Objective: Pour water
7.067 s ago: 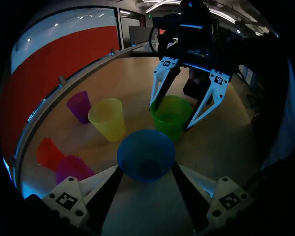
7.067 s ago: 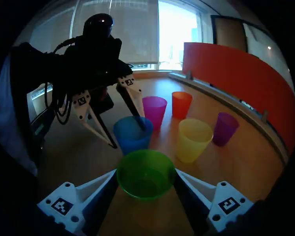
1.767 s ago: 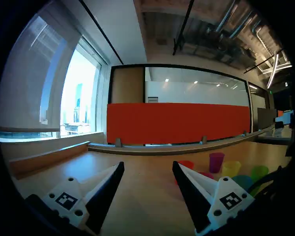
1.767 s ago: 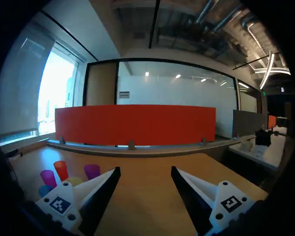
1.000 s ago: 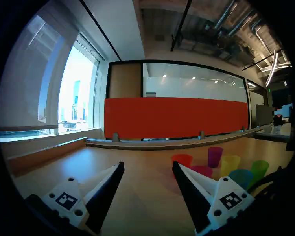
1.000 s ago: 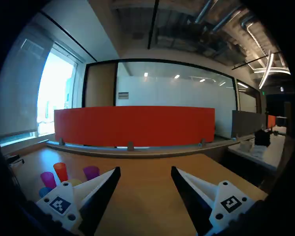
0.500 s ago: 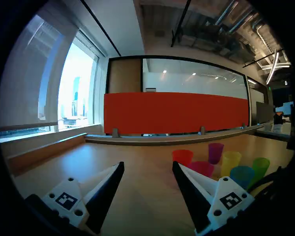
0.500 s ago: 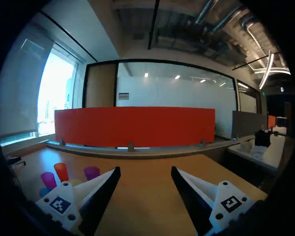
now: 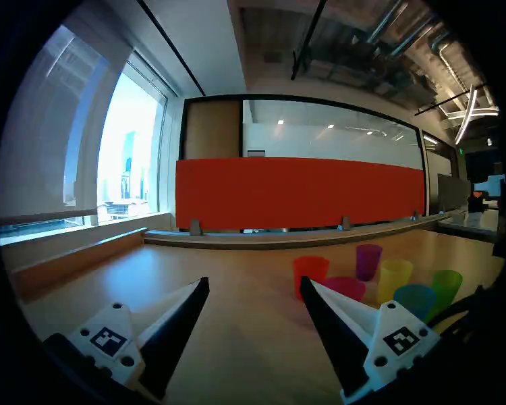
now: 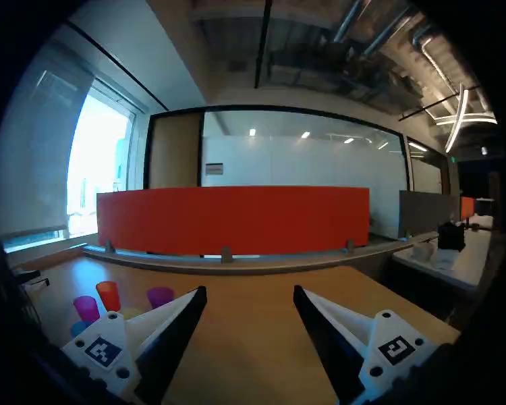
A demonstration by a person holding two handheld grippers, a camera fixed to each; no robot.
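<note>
Several coloured plastic cups stand grouped on the wooden table. In the left gripper view they sit at the right: an orange cup [image 9: 310,272], a magenta cup [image 9: 345,287], a purple cup [image 9: 368,260], a yellow cup [image 9: 395,278], a blue cup [image 9: 415,300] and a green cup [image 9: 446,287]. My left gripper [image 9: 253,287] is open and holds nothing, left of the cups. In the right gripper view the orange cup [image 10: 108,295], the magenta cup [image 10: 86,308] and the purple cup [image 10: 160,296] show at the lower left, partly behind a finger. My right gripper [image 10: 249,295] is open and holds nothing.
A long orange divider panel [image 9: 297,192] runs along the table's far edge, with a raised wooden ledge [image 9: 77,253] under the window at the left. Bare tabletop [image 10: 253,337] stretches ahead of both grippers. A second desk with dark items [image 10: 452,246] stands at the right.
Both grippers let go of the blue and green cups and drew back to a low, level view. Over the last second the left view dipped slightly and its fingers spread a little wider.
</note>
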